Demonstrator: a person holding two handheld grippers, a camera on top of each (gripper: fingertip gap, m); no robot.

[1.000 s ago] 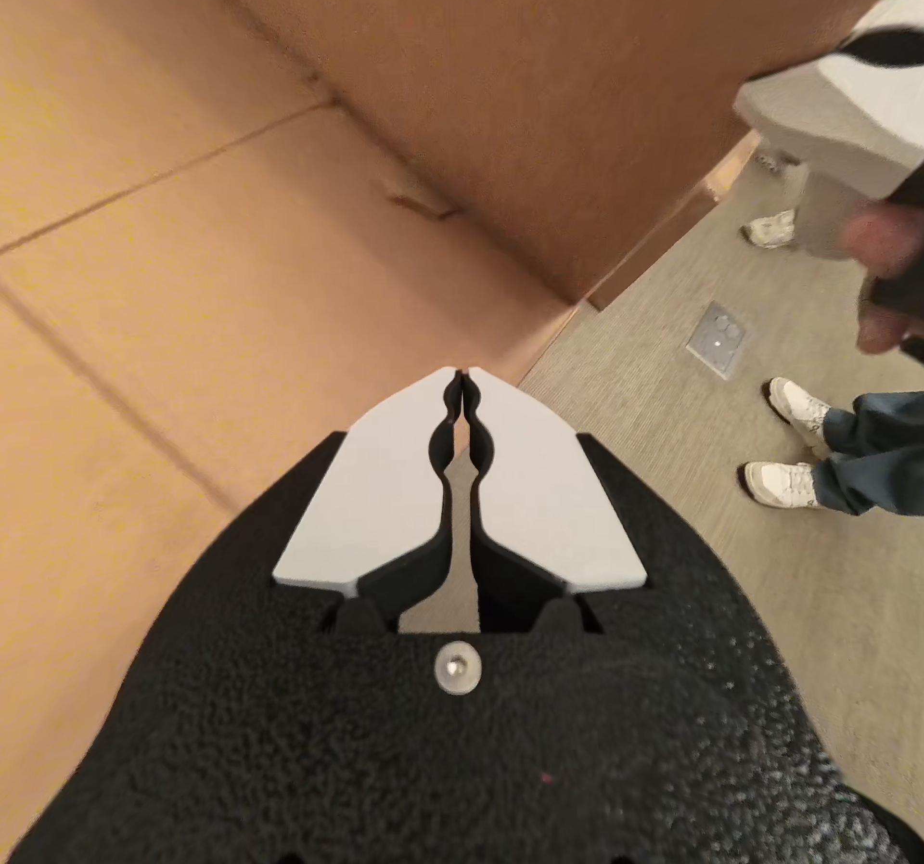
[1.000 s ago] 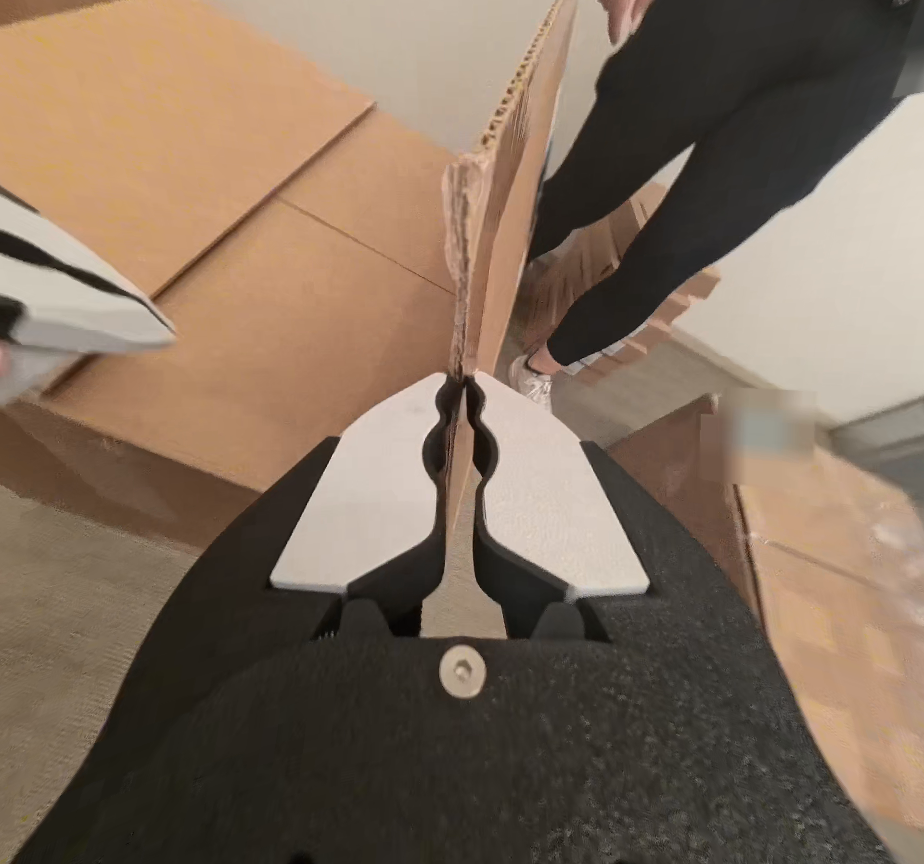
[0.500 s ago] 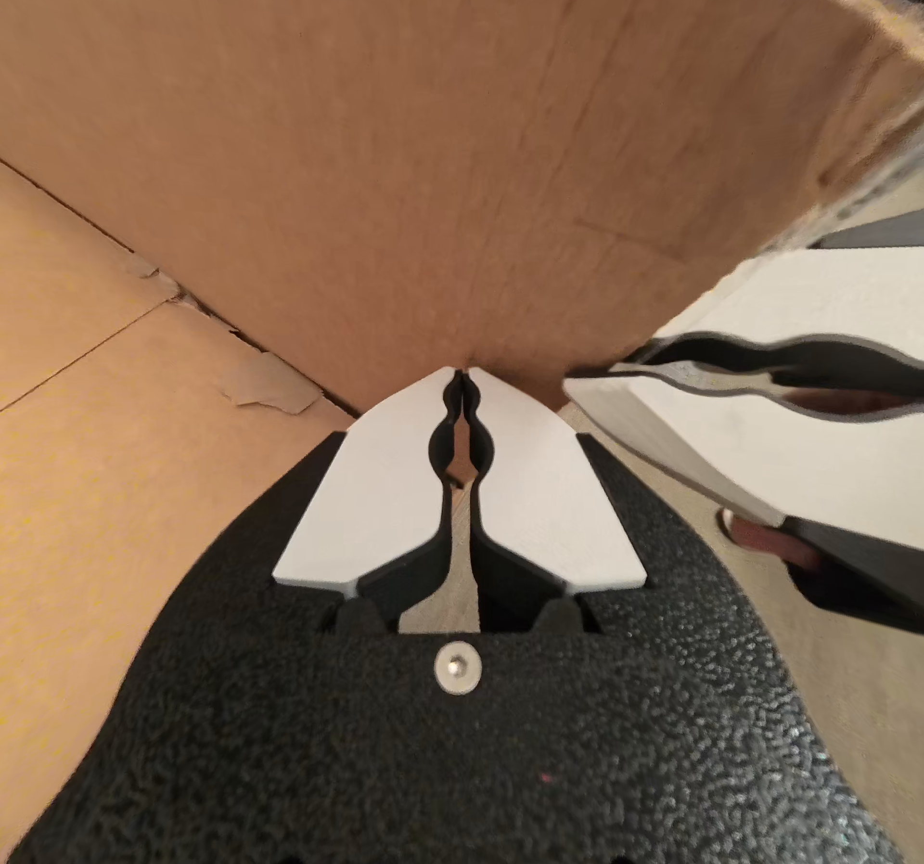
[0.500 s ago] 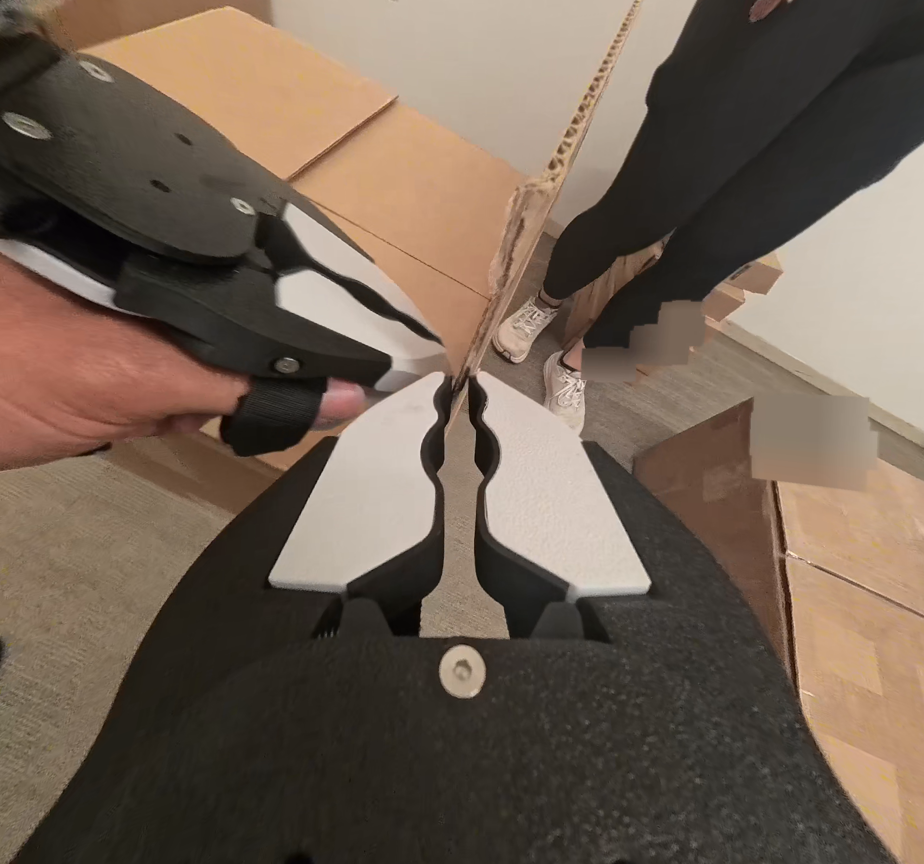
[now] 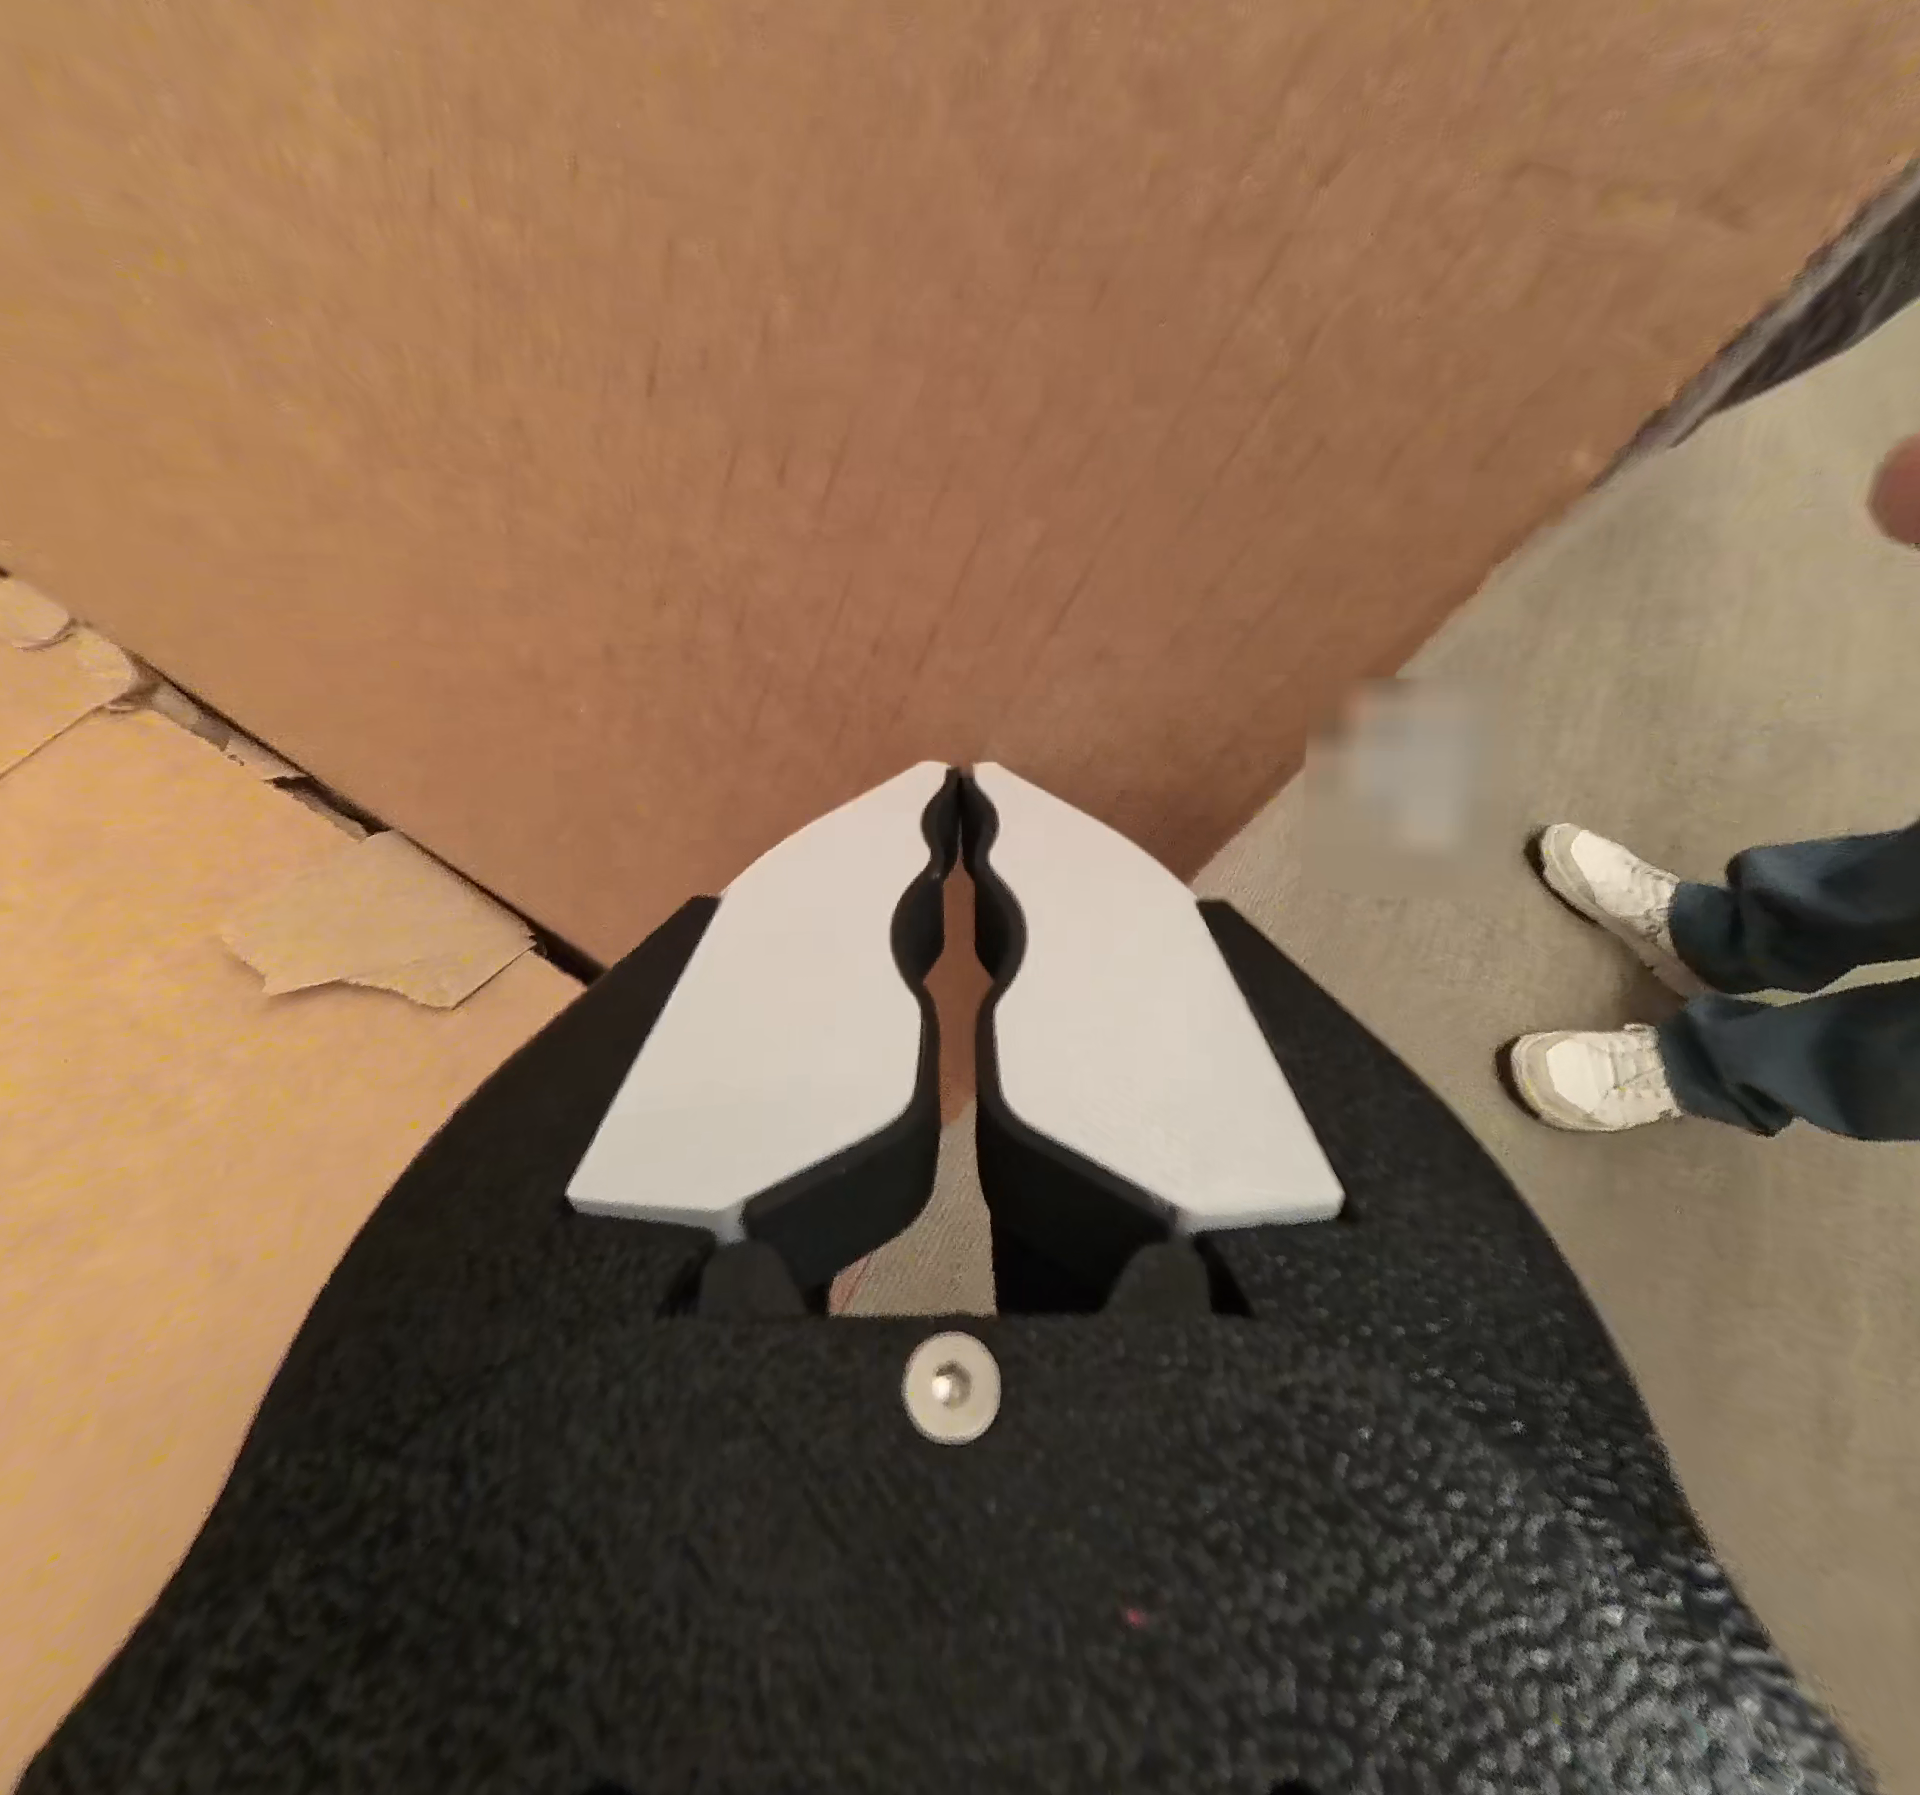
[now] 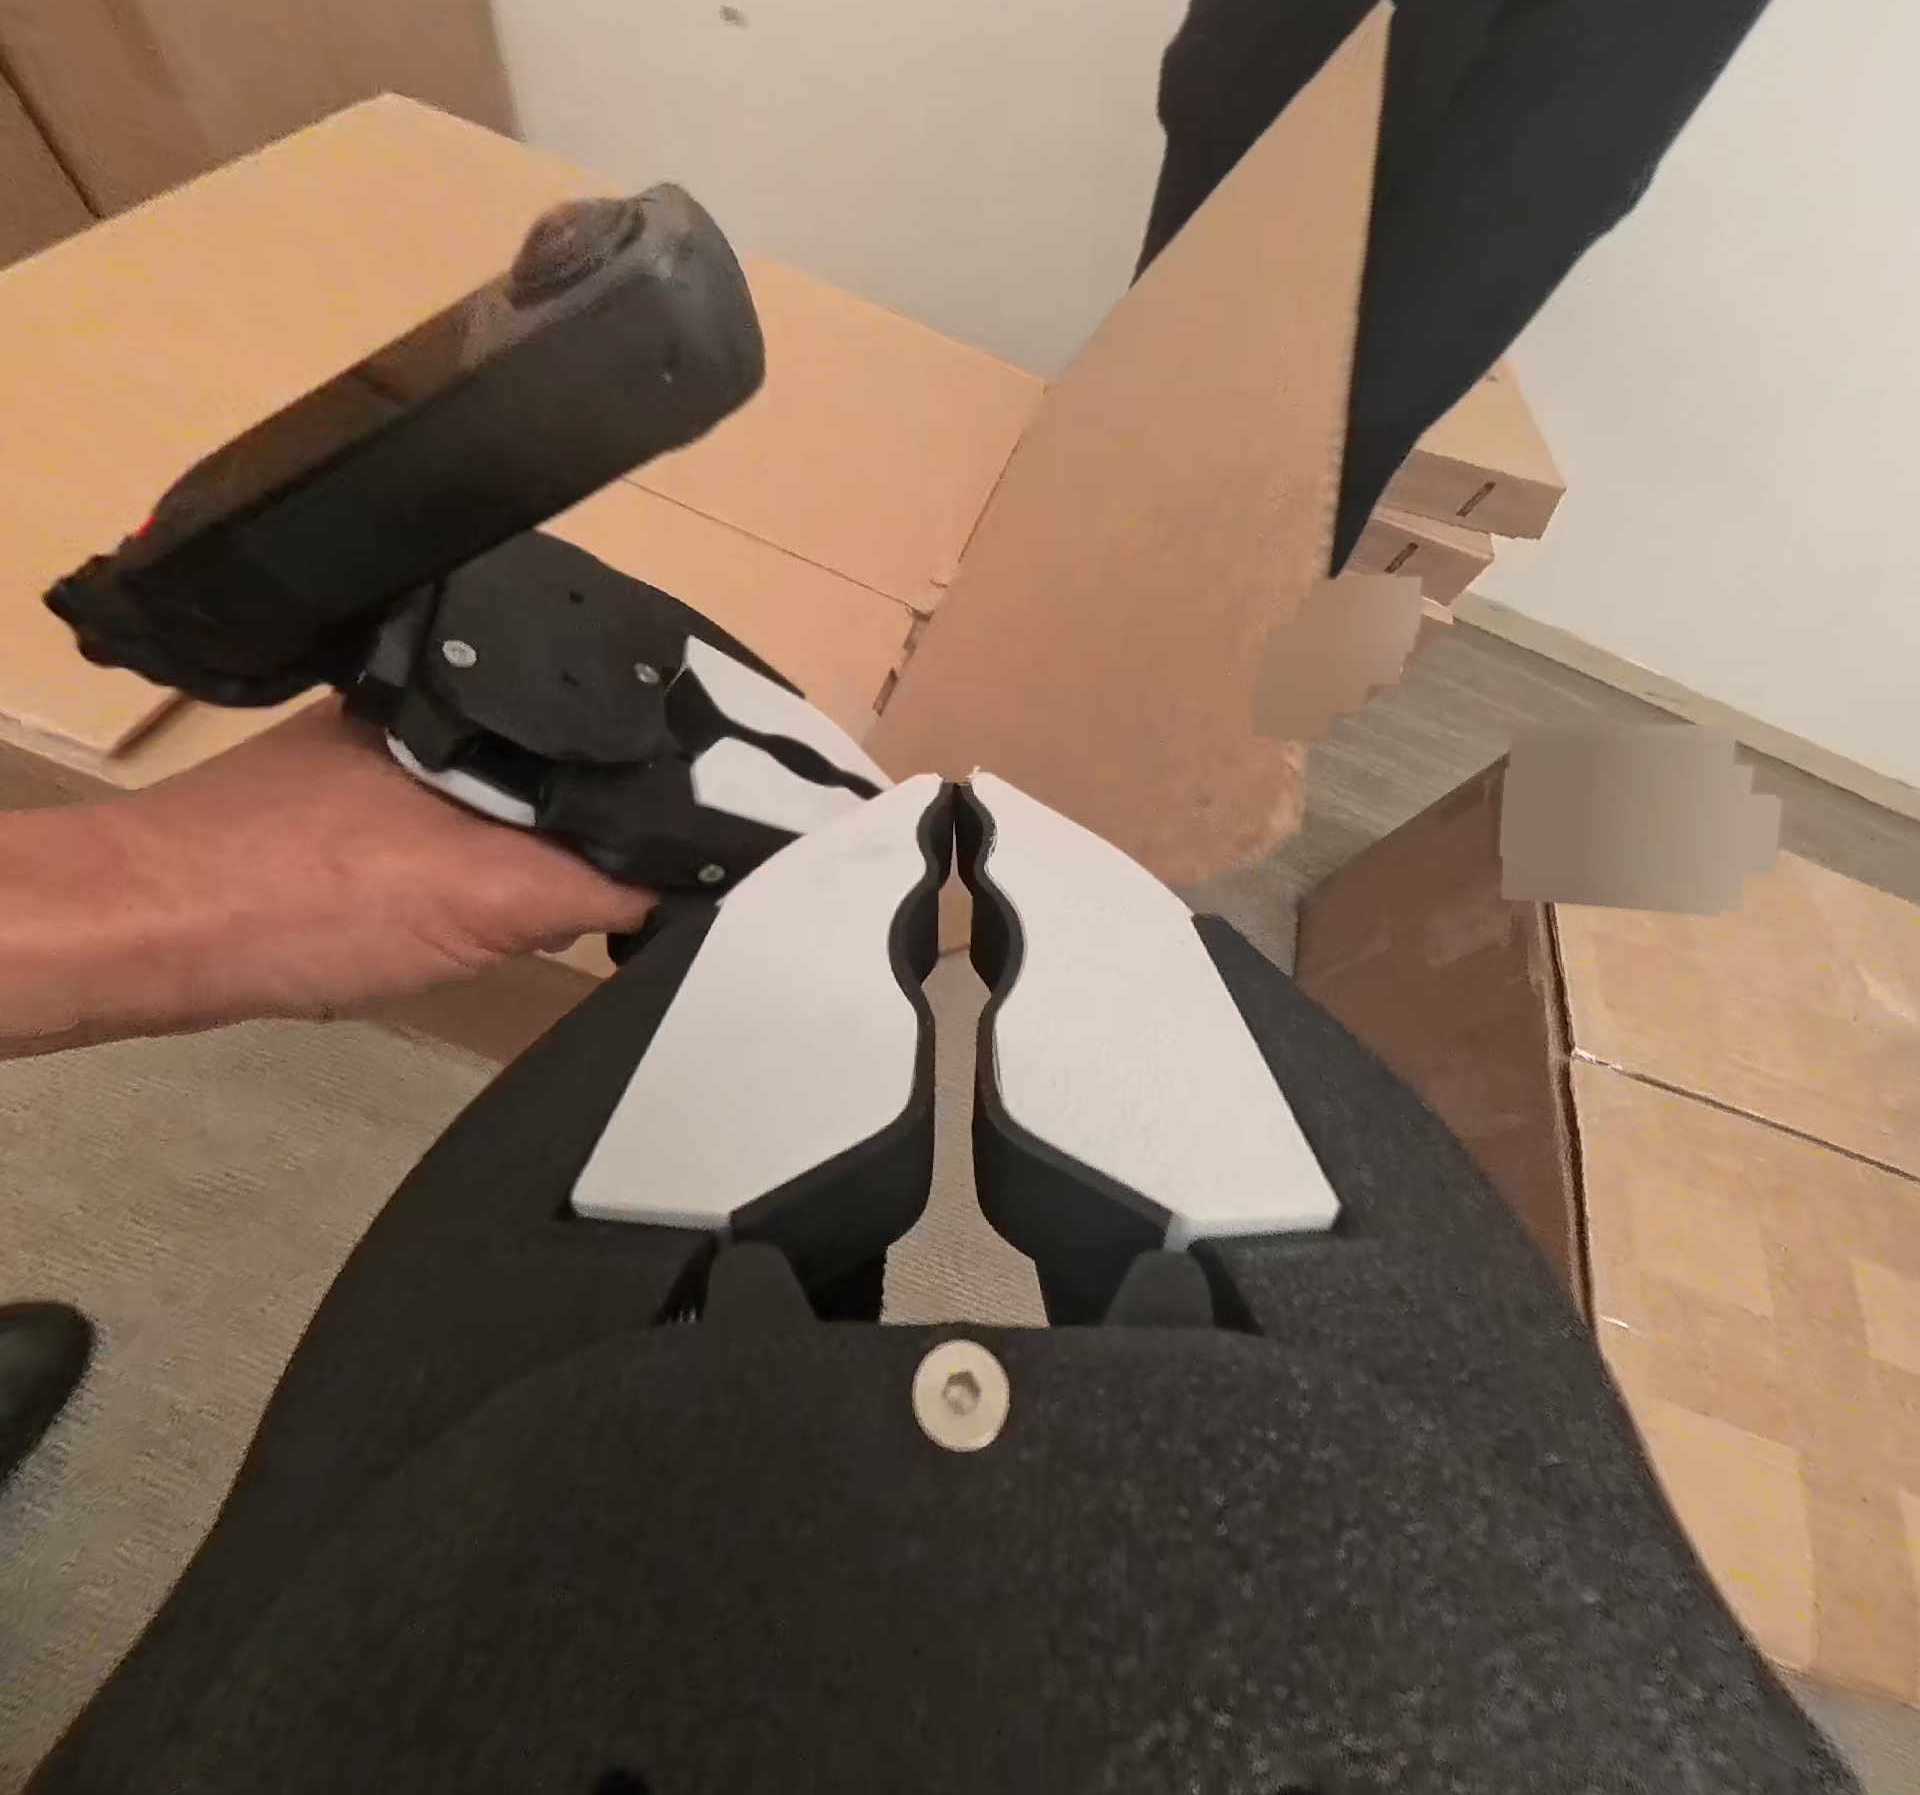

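A brown cardboard box flap [image 5: 935,291] fills the upper left wrist view, rising from the box top [image 5: 208,1018] along a torn fold. My left gripper [image 5: 958,779] is shut and empty, its tips against the flap's face. In the right wrist view the flap [image 6: 1143,550] stands face-on behind my right gripper [image 6: 954,789], which is shut with nothing visible between its fingers. A hand holds the left gripper [image 6: 862,779] just left of the right one, near the flap's lower corner.
A person in dark jeans and white shoes [image 5: 1600,1070] stands on the grey carpet [image 5: 1558,1433]. A person in black trousers [image 6: 1455,135] stands behind the flap. Another cardboard box [image 6: 1714,1122] sits at right, and folded cardboard [image 6: 1475,488] lies by the white wall. My right fingertips sit around 12 cm from my left ones.
The left gripper moved up against the flap. The flap was edge-on between the right gripper's fingers and has swung face-on, out from between them. Both grippers now sit side by side.
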